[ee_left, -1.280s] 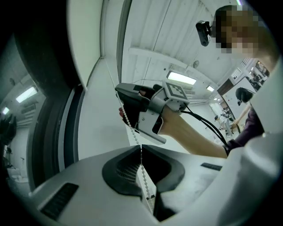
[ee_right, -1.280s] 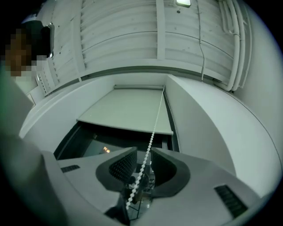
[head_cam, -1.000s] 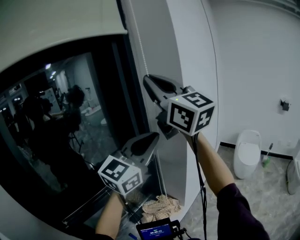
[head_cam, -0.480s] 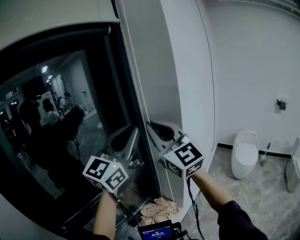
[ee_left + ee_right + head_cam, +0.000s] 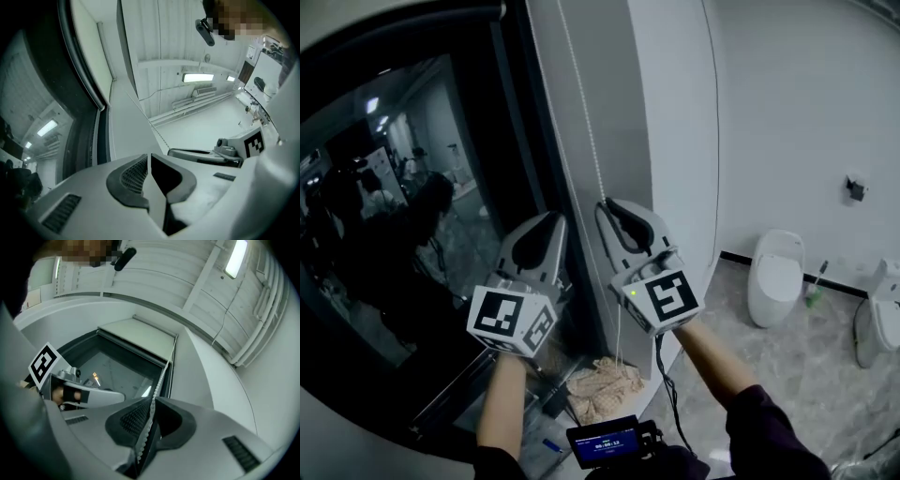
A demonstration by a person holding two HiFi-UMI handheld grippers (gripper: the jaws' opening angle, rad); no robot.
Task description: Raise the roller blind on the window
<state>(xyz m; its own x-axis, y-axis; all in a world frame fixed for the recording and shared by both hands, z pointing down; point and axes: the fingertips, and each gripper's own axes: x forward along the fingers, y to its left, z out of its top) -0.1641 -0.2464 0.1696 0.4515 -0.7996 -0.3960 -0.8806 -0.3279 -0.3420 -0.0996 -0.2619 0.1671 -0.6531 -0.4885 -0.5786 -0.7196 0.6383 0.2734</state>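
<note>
The pale roller blind (image 5: 366,17) is rolled high over the dark window (image 5: 403,234); its white bead chain (image 5: 581,112) hangs down the grey frame. My right gripper (image 5: 610,206) is shut on the bead chain (image 5: 161,376), which runs between its jaws in the right gripper view, with the roller blind (image 5: 138,336) above. My left gripper (image 5: 547,221) stands just left of it against the glass, shut with nothing between its jaws. In the left gripper view, the left gripper (image 5: 149,158) points up past the chain (image 5: 157,132) toward the right gripper (image 5: 201,153).
A white toilet (image 5: 773,277) and a toilet brush (image 5: 814,292) stand by the right wall, with another white fixture (image 5: 881,323) at the edge. A crumpled cloth (image 5: 605,384) lies on the floor under the window. A small screen device (image 5: 605,441) hangs at my chest.
My right gripper has come down along the frame with the chain in it. The blind's lower edge sits higher in the view. My left gripper has shifted up beside the right one.
</note>
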